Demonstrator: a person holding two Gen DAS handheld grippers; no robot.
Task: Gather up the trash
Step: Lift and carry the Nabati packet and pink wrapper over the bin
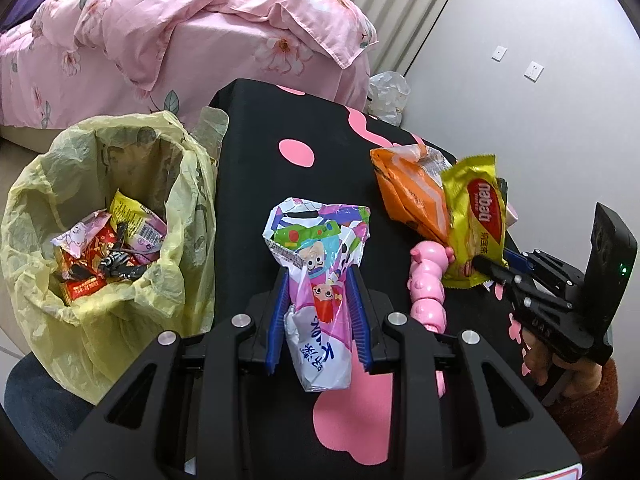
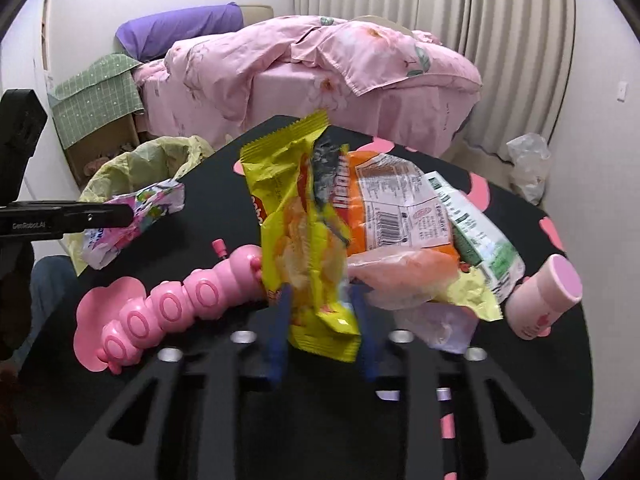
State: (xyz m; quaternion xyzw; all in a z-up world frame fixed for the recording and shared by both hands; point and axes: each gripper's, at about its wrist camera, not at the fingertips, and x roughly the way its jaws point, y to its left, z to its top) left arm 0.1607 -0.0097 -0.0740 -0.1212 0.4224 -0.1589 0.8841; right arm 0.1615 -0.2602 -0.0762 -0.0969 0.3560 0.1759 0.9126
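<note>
We take the black bench (image 1: 256, 168) as our landmark. Behind it stands the pink bed (image 1: 120, 48). At its left edge hangs the yellow bag (image 1: 120, 184), with wrappers already inside. On the bench lie an orange packet (image 1: 408, 192) and a pink toy (image 2: 168, 304). Over its near middle, our left tongs (image 1: 318, 316) pinch a cartoon wrapper (image 1: 320, 264). Over its right side, our right tongs (image 2: 322, 332) pinch a yellow wrapper (image 2: 296, 216), lifted beside the orange packet.
</note>
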